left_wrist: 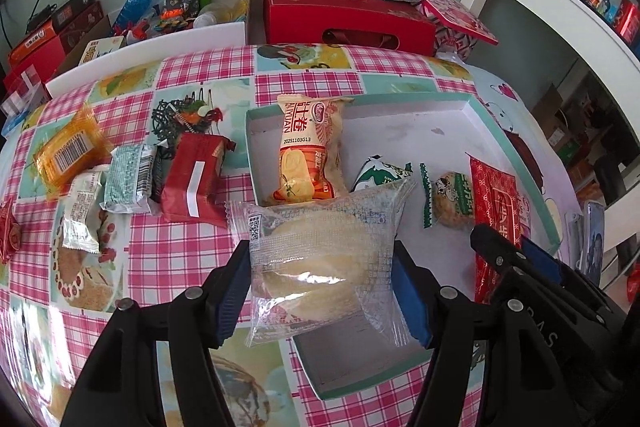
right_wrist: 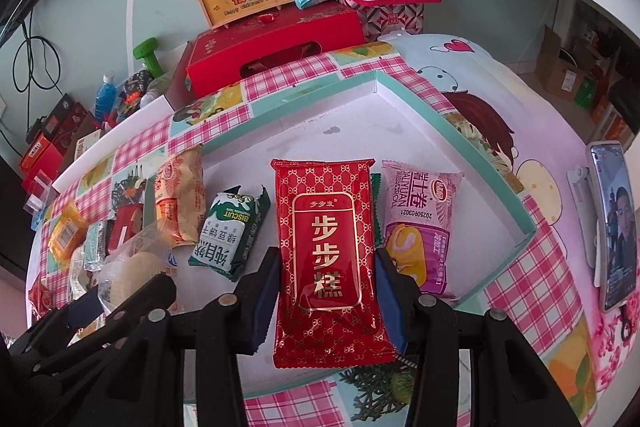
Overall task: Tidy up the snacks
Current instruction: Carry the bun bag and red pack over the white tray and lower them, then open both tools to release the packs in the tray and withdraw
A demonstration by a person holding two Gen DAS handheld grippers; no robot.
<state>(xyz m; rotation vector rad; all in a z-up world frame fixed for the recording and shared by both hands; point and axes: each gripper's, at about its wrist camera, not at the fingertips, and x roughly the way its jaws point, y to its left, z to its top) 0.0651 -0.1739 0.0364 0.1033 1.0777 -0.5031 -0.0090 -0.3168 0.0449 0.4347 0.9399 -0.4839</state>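
Over the teal tray (left_wrist: 472, 99): clear pastry packet (left_wrist: 320, 259) and red cake packet (right_wrist: 328, 267), each gripped between fingers.

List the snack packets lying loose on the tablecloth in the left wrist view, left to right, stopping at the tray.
orange packet → white packet → pale green packet → dark red packet. A dark wrapper wedged between the last two is left out, since it is mostly hidden.

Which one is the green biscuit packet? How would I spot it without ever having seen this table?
Find the shallow teal-rimmed tray on the checked tablecloth. Inside it, look just left of the big red packet held in the right claw. The green biscuit packet lies flat there, the only green-and-white wrapper printed with the word BISCUIT.
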